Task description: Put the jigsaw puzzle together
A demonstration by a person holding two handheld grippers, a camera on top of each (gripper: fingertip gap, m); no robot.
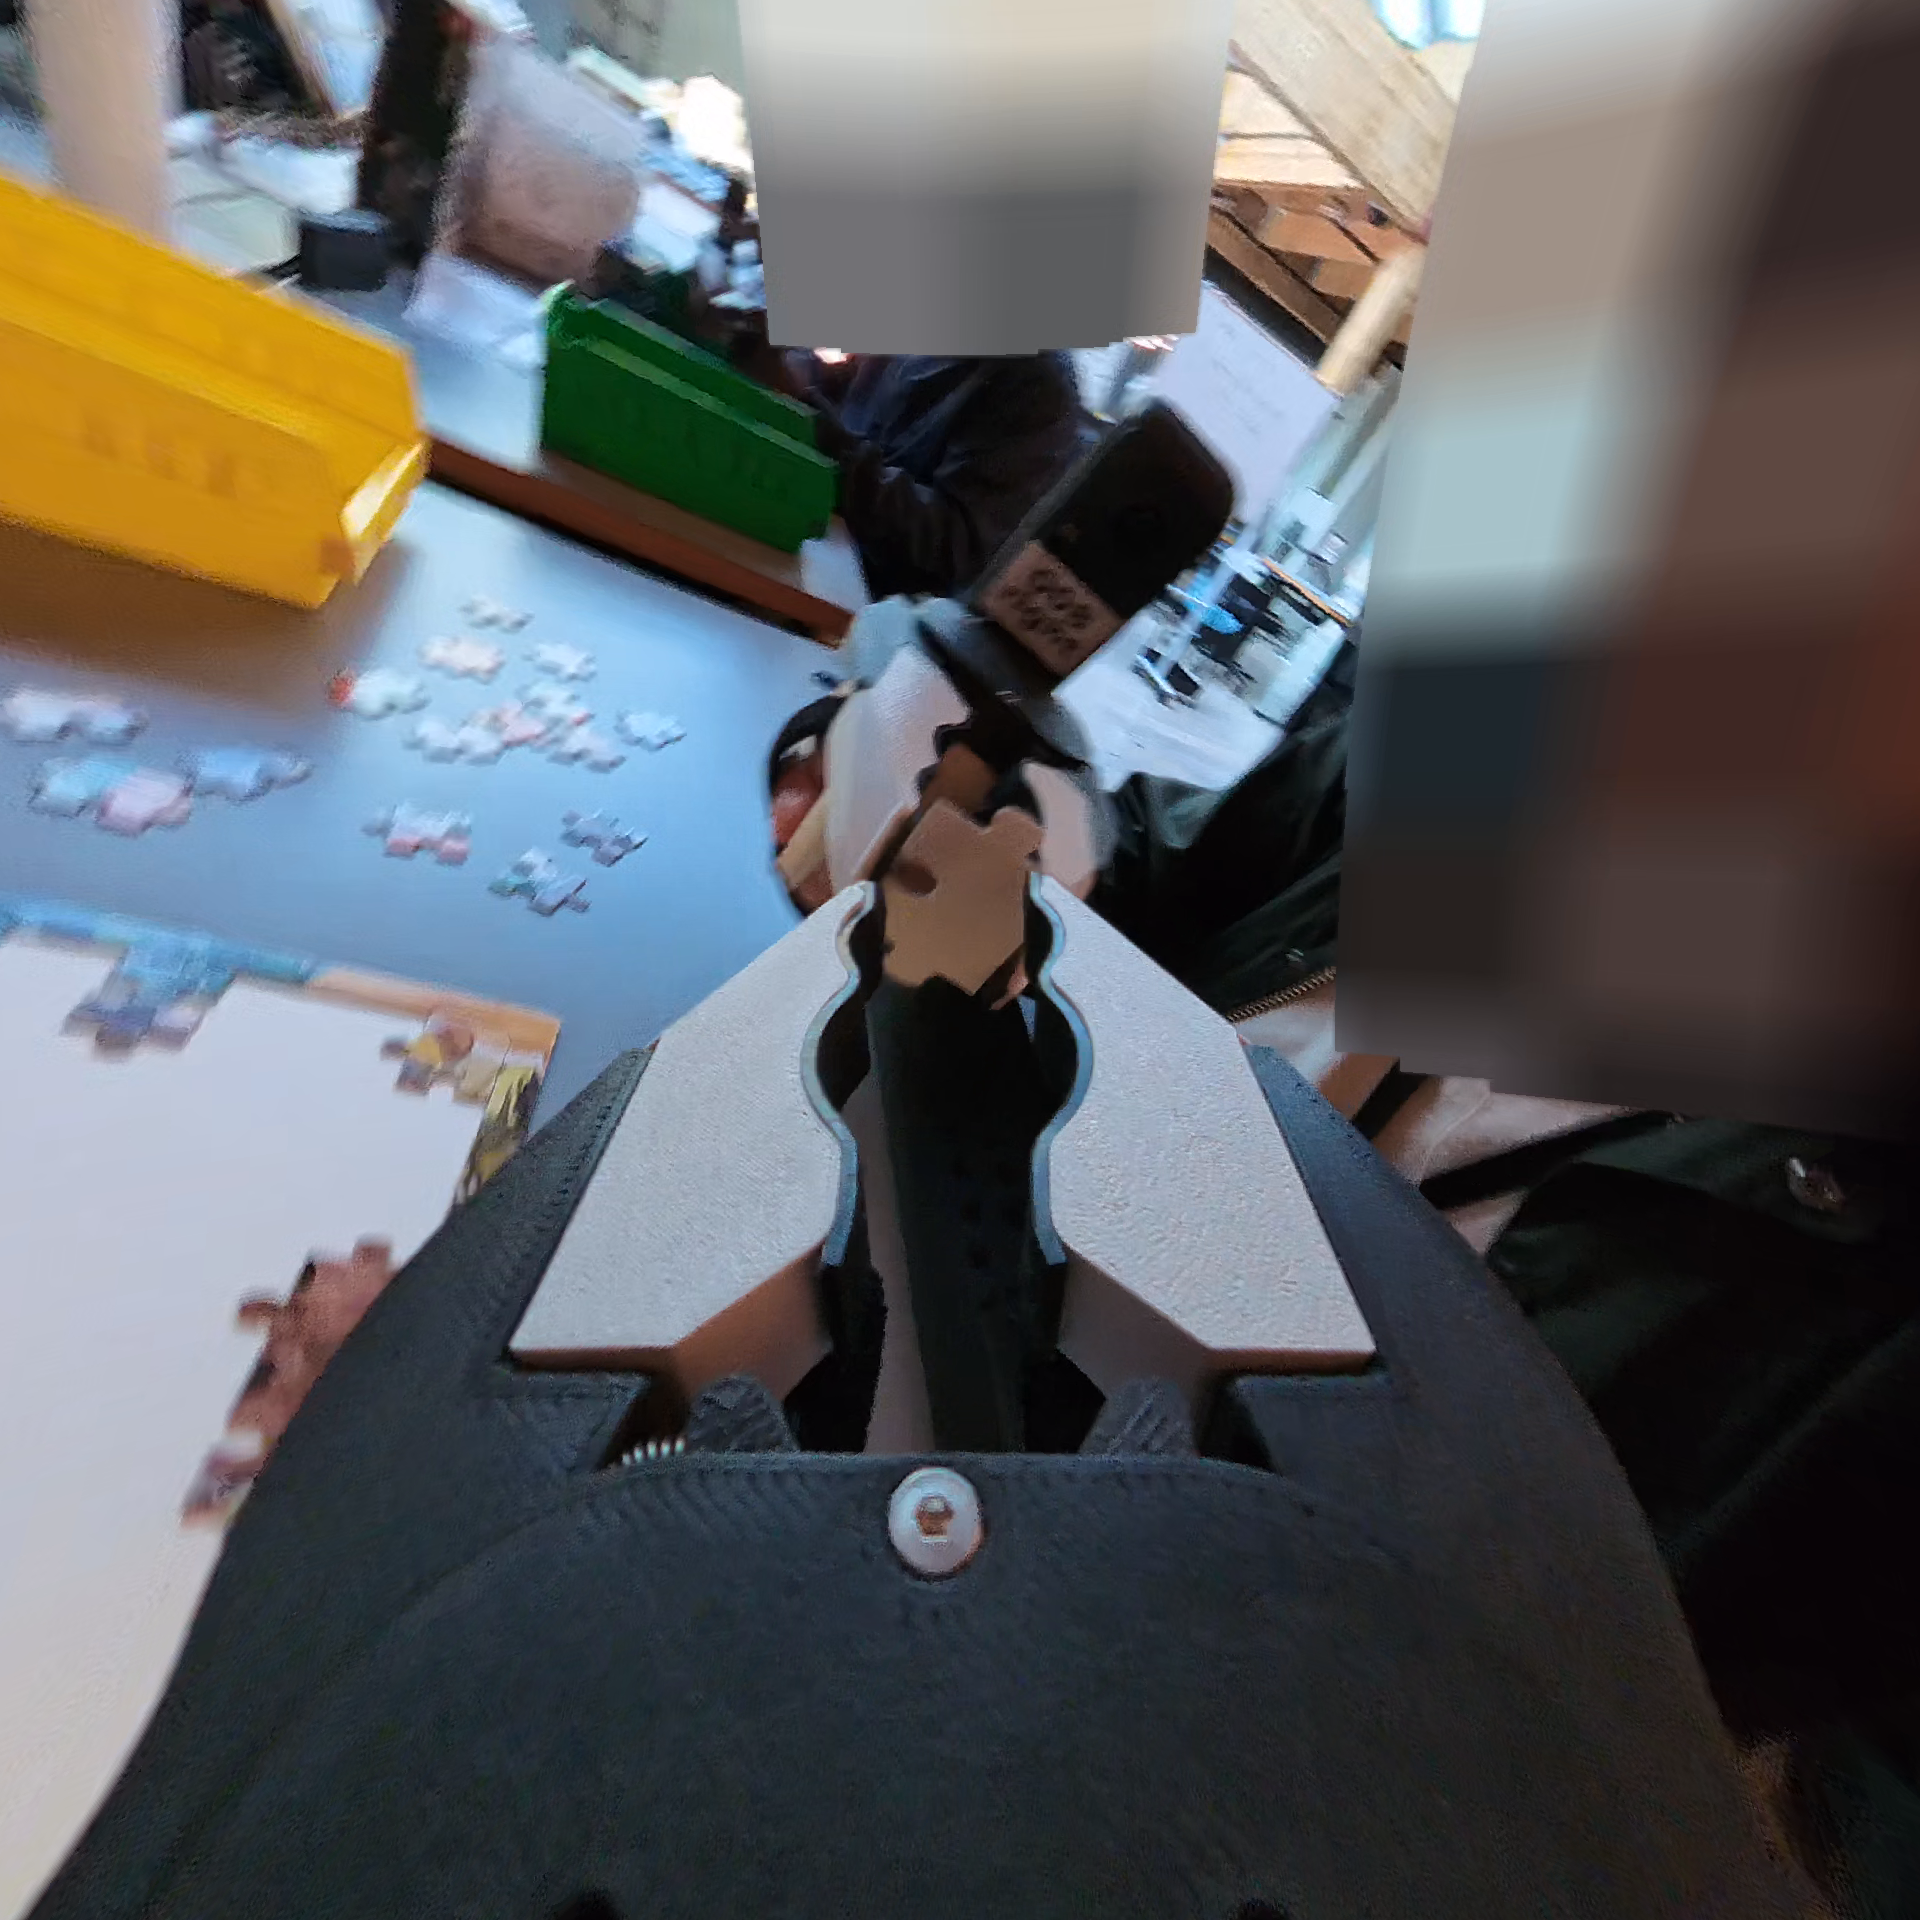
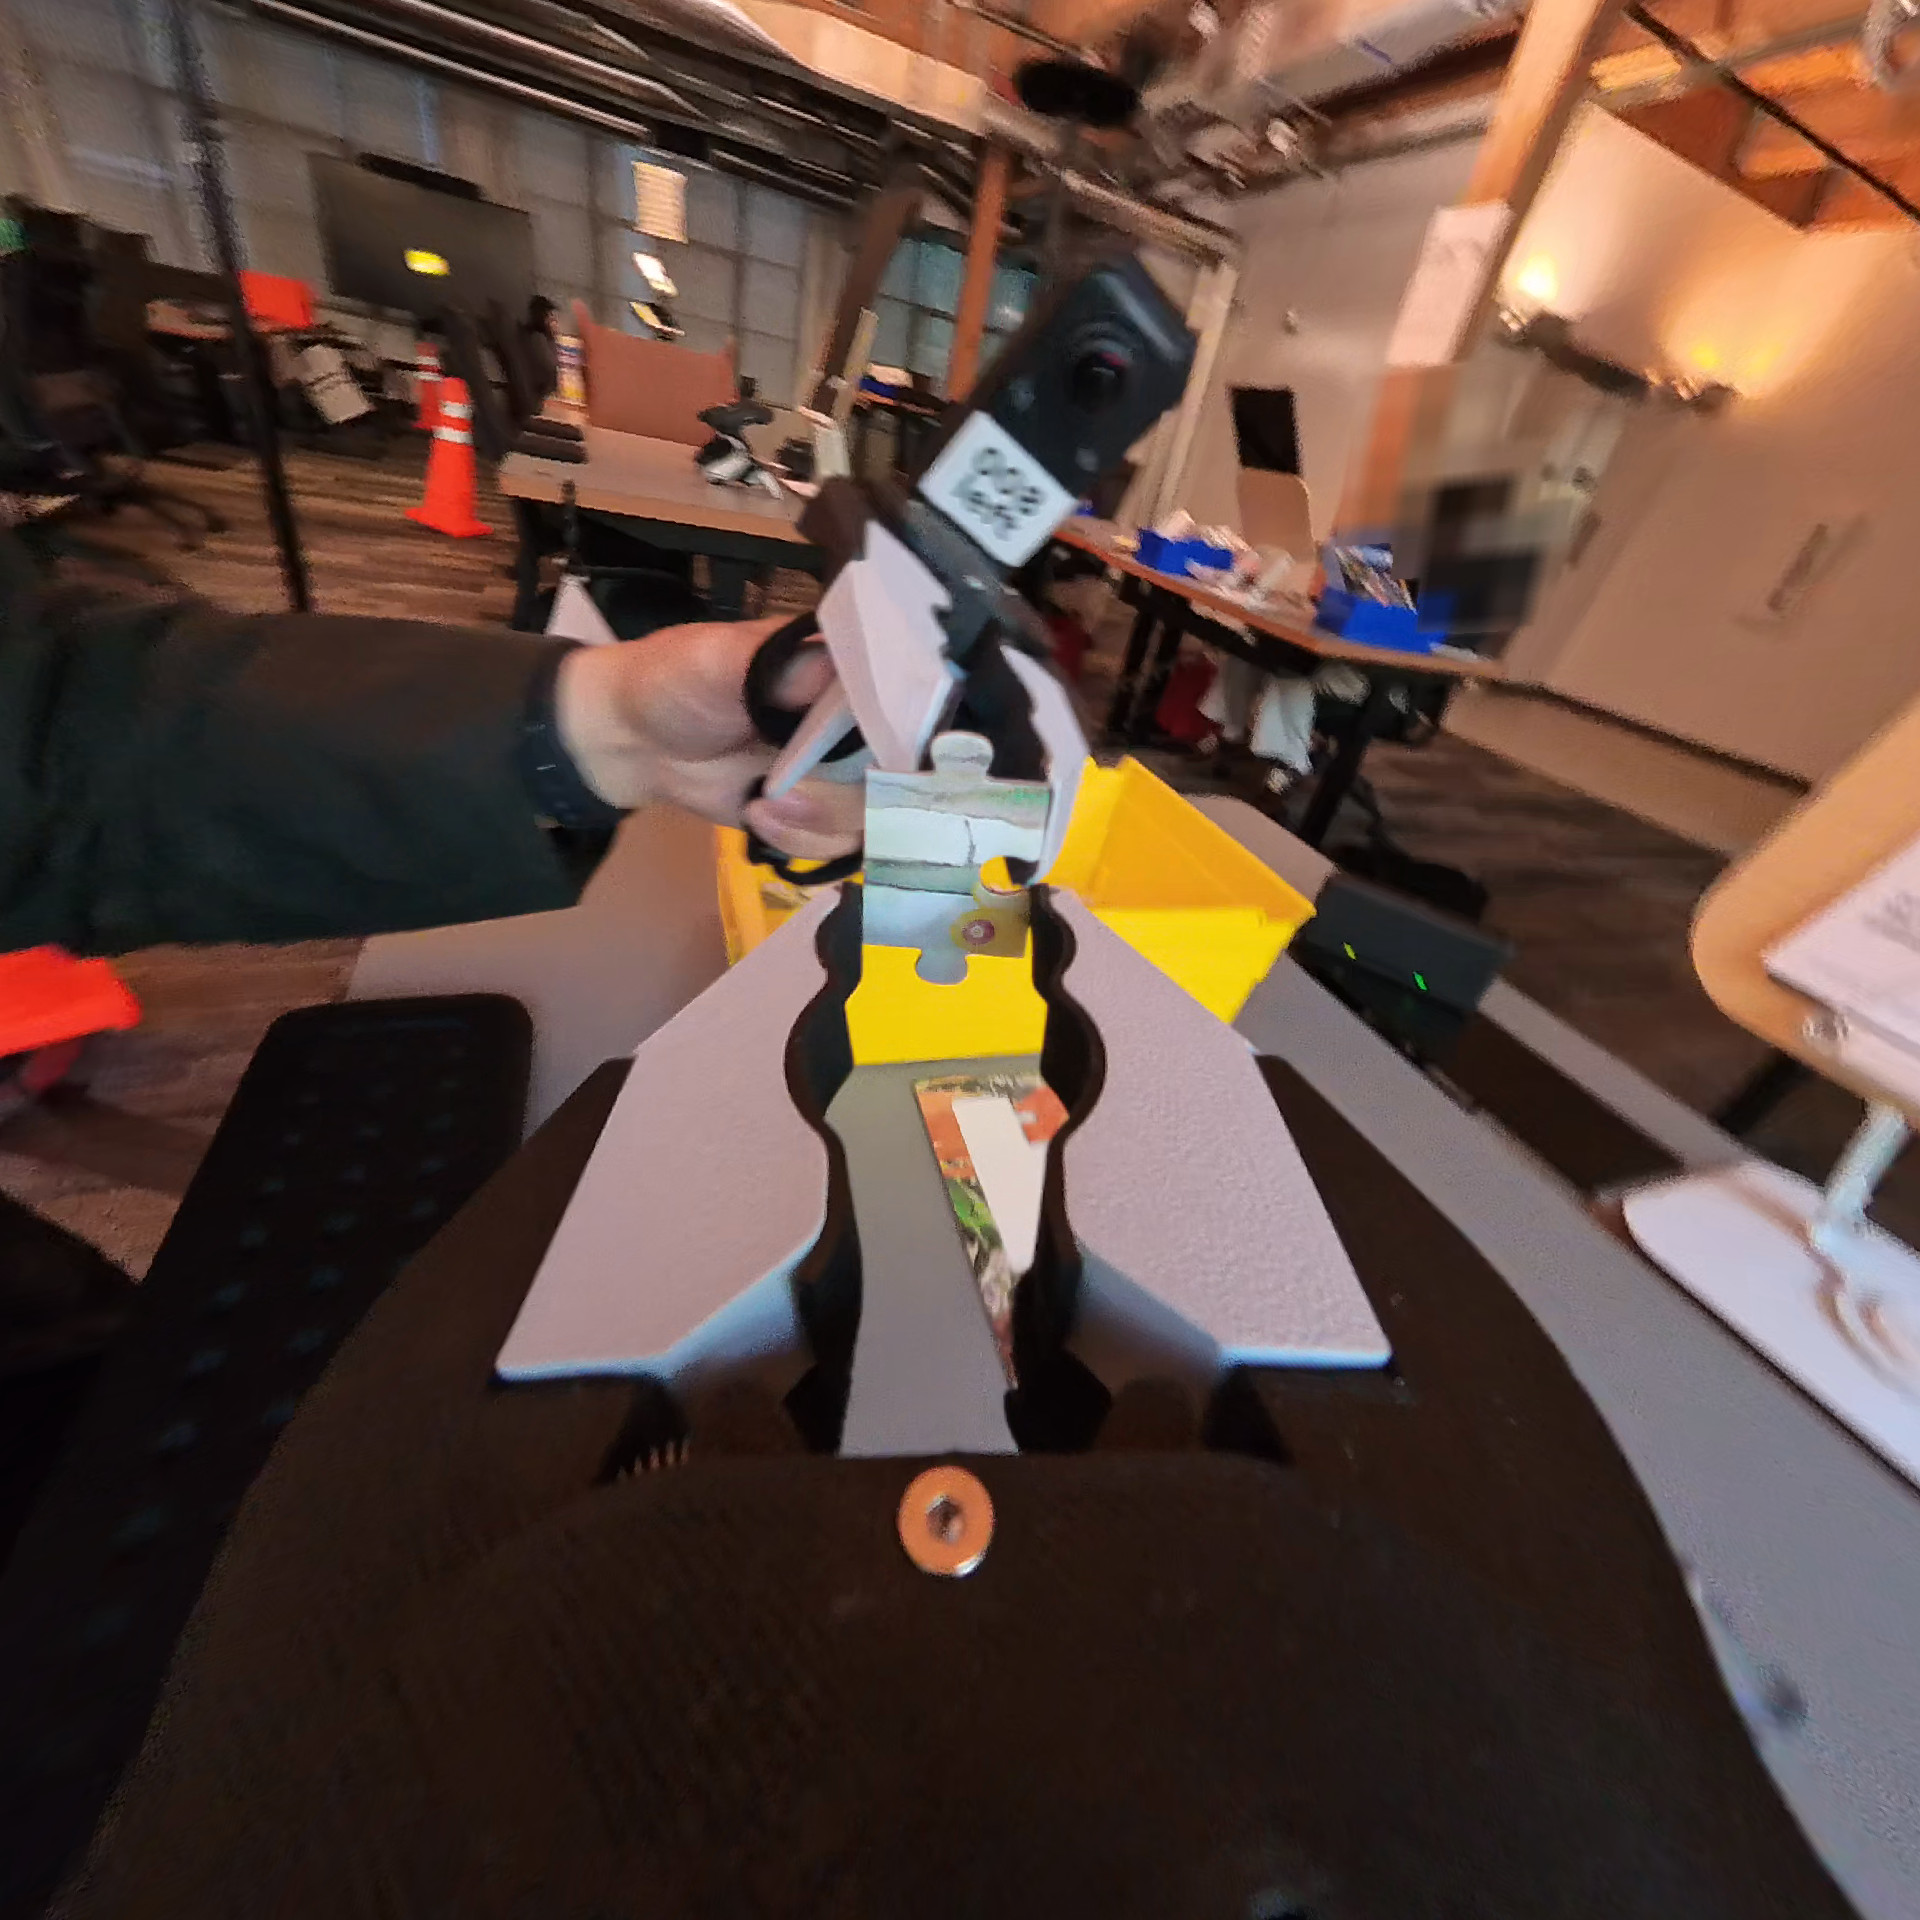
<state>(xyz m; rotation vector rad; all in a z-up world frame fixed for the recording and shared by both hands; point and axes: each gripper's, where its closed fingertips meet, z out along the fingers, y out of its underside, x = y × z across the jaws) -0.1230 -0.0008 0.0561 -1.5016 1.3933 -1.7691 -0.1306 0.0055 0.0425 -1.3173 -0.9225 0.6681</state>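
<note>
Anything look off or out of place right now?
Yes: one puzzle piece is held in mid-air between both grippers, left and right, well above the table. The left wrist view shows its blank back, so it faces away from that gripper.

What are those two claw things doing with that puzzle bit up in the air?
A person is holding a gripper in each hand. The left gripper and right gripper meet tip to tip around one puzzle piece, held up above the table. It looks like a hand-over, though I cannot tell which one is really gripping it. Below, loose pieces lie scattered, and the puzzle has only some edge parts done.
</note>
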